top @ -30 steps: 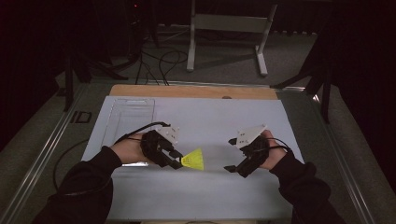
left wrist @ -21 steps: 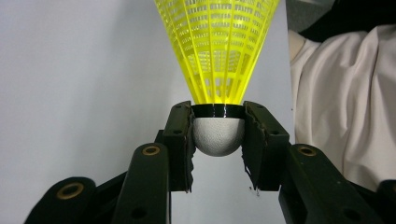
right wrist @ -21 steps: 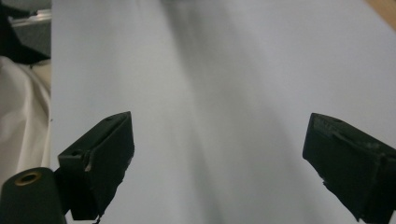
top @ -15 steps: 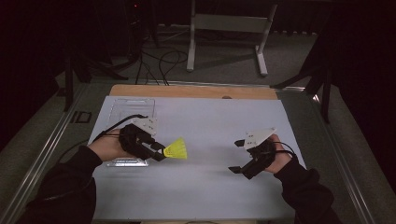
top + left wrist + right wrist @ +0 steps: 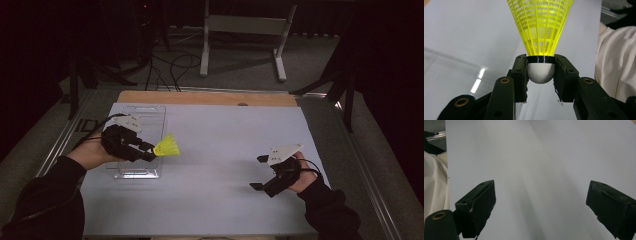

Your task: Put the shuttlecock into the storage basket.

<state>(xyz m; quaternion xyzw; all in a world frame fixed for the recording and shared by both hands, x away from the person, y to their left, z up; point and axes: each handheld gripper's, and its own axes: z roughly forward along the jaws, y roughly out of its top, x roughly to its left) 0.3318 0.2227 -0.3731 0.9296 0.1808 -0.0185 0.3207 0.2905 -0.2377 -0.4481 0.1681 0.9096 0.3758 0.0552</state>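
a: right, status please — which step am i looking at?

b: carry step, by my judgement. my left gripper (image 5: 150, 153) is clamped on the yellow shuttlecock (image 5: 167, 147); in the left gripper view both pads press the white cork (image 5: 541, 72) from either side, skirt pointing away from me. i hold it in the air above the near right edge of the clear tray (image 5: 146, 111), at the left of the white mat (image 5: 235, 135).

a: and the right gripper?

b: my right gripper (image 5: 260, 172) hangs low over the mat's right part, jaws wide apart, nothing between them.

a: tray contents?

b: i see nothing in it; it is transparent and glare hides part of the floor, so i cannot be certain.

a: next move?

b: i judge it needs the cork lowered squarely inside the tray walls, then a clean release.
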